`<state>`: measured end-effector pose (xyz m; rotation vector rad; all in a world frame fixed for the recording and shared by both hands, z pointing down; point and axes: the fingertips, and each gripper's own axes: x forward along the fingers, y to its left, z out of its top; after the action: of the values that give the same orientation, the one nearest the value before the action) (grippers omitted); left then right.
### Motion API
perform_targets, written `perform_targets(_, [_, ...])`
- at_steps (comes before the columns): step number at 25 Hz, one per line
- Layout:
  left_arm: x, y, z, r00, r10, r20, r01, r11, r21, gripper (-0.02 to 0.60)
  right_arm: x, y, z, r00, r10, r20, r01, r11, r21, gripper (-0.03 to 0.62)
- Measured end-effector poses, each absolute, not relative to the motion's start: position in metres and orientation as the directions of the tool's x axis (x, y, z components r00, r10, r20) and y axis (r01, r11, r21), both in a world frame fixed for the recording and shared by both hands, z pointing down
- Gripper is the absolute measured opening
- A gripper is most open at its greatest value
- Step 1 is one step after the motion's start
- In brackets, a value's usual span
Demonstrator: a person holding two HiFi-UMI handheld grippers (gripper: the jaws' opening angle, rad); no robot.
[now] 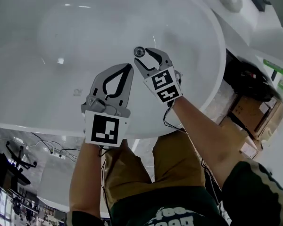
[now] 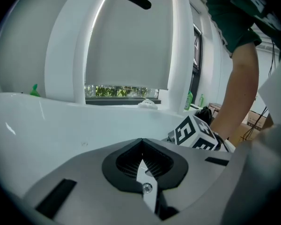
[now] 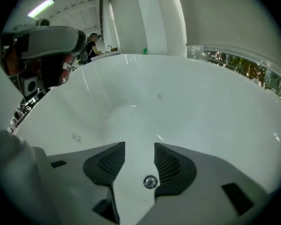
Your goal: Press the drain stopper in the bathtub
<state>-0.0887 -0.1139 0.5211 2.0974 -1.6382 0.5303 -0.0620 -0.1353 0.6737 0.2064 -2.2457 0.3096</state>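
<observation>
overall: we look steeply down into a white bathtub (image 1: 85, 32) with both grippers held over its floor, the person's bare forearms reaching in from the near rim.
drain stopper: a small round metal disc (image 1: 139, 51) set in the tub floor, towards the right-hand end in the head view; in the right gripper view it shows as a bright button (image 3: 150, 182) low in the gap between the two jaws.
right gripper: jaws (image 1: 142, 56) stand apart, one tip on either side of the stopper and very near it; we cannot tell whether either tip touches it. nothing is clamped.
left gripper: jaws (image 1: 128, 68) are closed tip to tip with nothing between them, as the left gripper view (image 2: 142, 146) confirms; it sits just beside the right gripper, on its left, clear of the stopper.
marker cube: the right gripper's black-and-white cube (image 2: 196, 134) appears just beyond the left jaws.
tub wall: smooth and white, curving up round both grippers (image 3: 178, 102).
surroundings: cardboard boxes (image 1: 247, 109) lie on the floor beyond the tub's right end; green bottles (image 2: 189, 100) stand on a ledge by a window with a lowered blind (image 2: 126, 41).
</observation>
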Motion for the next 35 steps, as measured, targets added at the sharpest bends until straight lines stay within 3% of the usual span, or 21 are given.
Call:
perform_targets(9, [-0.084, -0.126, 0.437, 0.207, -0.847, 0.49, -0.978, -0.182, 0.098, 0.009, -0.057, -0.146, 0.539, -0.708, -0.071, 0.702, -0.229, 0.964, -0.133, 0.201])
perform_targets(19, [-0.073, -0.131, 0.288, 0.195, -0.86, 0.471, -0.981, -0.171, 0.094, 0.009, -0.043, -0.141, 0.353, -0.81, -0.081, 0.581, -0.202, 0.968, -0.146, 0.187])
perform_targets(35, [-0.059, -0.112, 0.148, 0.232, -0.894, 0.384, -0.971, -0.237, 0.036, 0.009, -0.044, -0.117, 0.165, -0.93, -0.061, 0.363, -0.115, 0.985, -0.129, 0.182])
